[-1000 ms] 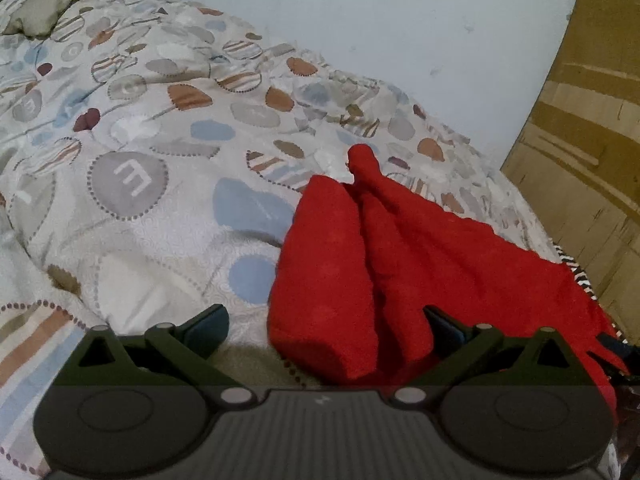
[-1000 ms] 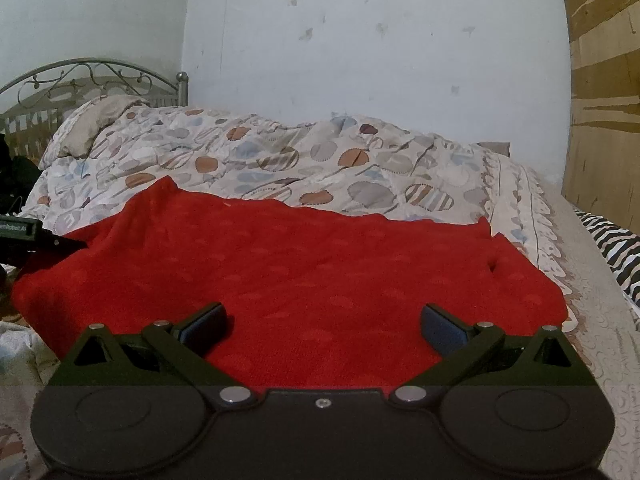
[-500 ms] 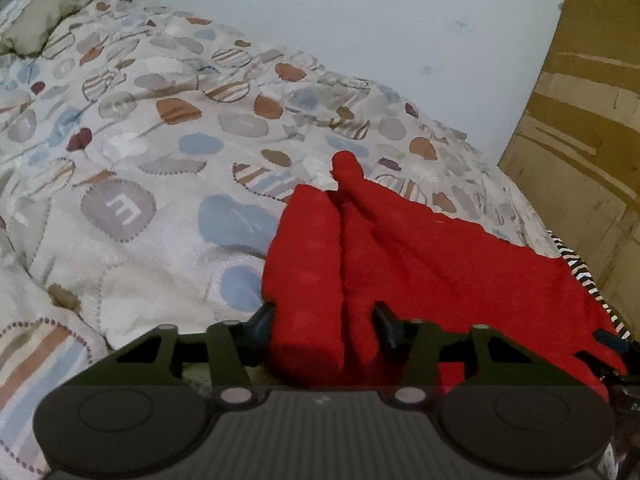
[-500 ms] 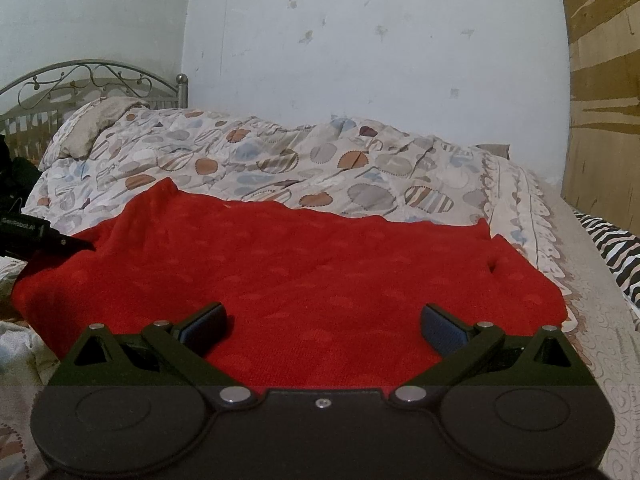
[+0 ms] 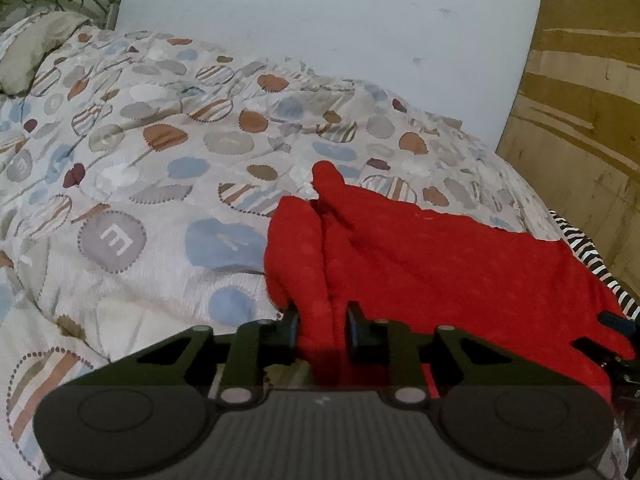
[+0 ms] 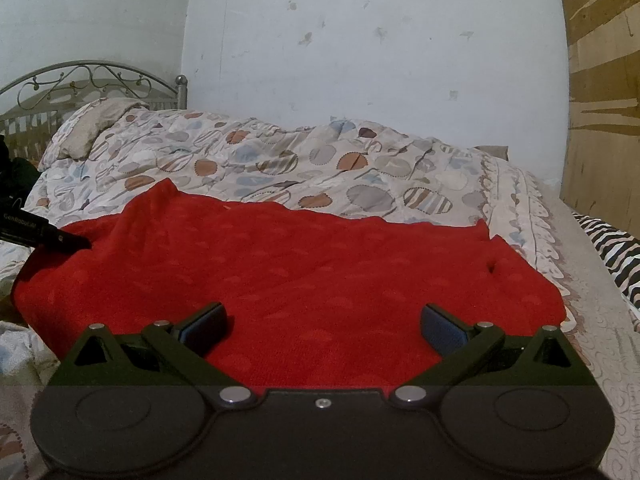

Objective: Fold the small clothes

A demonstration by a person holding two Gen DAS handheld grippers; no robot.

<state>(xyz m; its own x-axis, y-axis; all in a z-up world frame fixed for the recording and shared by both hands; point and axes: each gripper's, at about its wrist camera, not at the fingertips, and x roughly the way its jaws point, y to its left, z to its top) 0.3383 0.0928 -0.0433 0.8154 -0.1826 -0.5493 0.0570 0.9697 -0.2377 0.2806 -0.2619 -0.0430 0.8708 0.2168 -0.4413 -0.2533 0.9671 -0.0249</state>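
Observation:
A red fleece cloth (image 6: 304,264) lies spread on the bed's patterned quilt (image 6: 280,160). In the left wrist view its near left edge is bunched into folds (image 5: 312,264). My left gripper (image 5: 322,326) is shut on that bunched edge, with red fabric pinched between its pads. It also shows at the left edge of the right wrist view (image 6: 48,236), at the cloth's left side. My right gripper (image 6: 322,320) is open and empty, low over the cloth's near edge, with the cloth lying between and beyond its fingers.
A metal headboard (image 6: 88,80) and a pillow (image 6: 100,124) stand at the far left. A white wall runs behind the bed. A wooden panel (image 6: 600,100) stands at the right, and a zebra-striped fabric (image 6: 616,256) lies at the bed's right edge.
My left gripper has closed from wide open onto the bunched left edge of the red cloth and lifted a little. My right gripper has stayed open and still.

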